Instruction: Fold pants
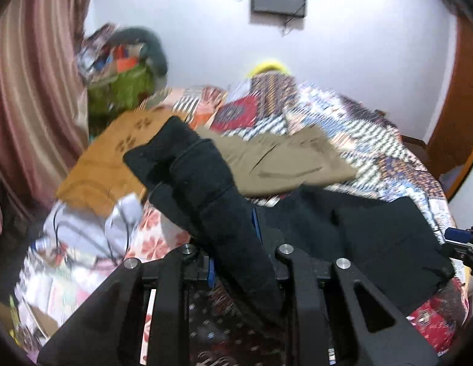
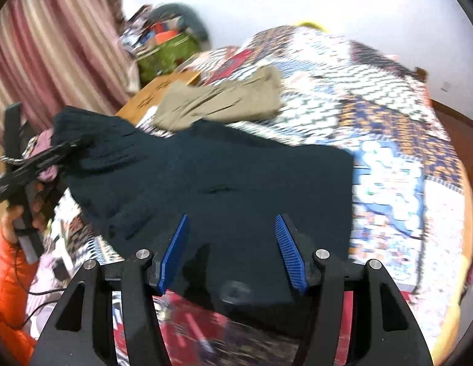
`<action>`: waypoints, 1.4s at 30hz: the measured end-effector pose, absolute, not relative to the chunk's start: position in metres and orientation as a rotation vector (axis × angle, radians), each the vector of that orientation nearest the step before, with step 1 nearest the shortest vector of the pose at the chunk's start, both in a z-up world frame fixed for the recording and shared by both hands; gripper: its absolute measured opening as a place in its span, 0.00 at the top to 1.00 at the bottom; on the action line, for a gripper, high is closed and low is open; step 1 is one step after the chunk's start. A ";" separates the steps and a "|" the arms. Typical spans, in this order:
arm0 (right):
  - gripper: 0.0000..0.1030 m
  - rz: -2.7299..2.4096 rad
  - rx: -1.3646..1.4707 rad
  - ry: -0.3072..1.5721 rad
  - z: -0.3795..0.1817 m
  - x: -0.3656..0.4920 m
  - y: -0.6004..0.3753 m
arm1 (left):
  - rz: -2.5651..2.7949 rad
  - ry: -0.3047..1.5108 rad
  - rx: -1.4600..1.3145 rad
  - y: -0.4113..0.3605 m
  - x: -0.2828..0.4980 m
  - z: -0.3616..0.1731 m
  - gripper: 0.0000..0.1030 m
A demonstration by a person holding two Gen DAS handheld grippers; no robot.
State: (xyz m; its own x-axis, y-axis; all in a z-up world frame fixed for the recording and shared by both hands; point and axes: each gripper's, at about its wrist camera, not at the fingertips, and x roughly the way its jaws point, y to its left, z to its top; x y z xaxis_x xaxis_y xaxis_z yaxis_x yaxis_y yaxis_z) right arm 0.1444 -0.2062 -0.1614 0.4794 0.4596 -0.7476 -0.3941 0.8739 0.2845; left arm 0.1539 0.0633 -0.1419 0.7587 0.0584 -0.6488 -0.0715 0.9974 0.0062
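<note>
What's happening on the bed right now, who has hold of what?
A person is folding the dark pants on the patterned bedspread. The left gripper has its jaws shut on one end of the pants and holds that end raised off the bed. The right gripper hangs over the other end with its jaws open, gripping nothing. A folded khaki garment lies further back on the bed, untouched.

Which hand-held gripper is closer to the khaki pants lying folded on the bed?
Left. The left hand-held gripper, clamping the dark pants, sits beside the khaki pants; the right hand-held gripper hovers farther back.
</note>
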 end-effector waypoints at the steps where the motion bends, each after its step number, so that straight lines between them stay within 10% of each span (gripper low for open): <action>1: 0.47 0.497 0.079 0.934 -0.161 0.144 -0.215 | 0.058 0.691 -0.009 0.057 0.155 -0.136 0.81; 26: 0.47 0.358 0.213 1.028 -0.222 0.135 -0.285 | -0.405 0.644 0.074 -0.132 0.198 -0.085 0.87; 42: 0.47 0.378 0.243 1.033 -0.218 0.130 -0.288 | -0.587 0.867 0.290 -0.213 0.176 -0.179 0.87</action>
State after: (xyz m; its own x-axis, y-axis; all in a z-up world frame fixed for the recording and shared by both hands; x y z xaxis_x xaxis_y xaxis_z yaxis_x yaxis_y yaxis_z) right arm 0.1301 -0.2876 -0.2184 0.4566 0.4152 -0.7868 -0.1901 0.9095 0.3697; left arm 0.1762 -0.2135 -0.1786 0.5037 -0.3644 -0.7832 0.5922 0.8058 0.0060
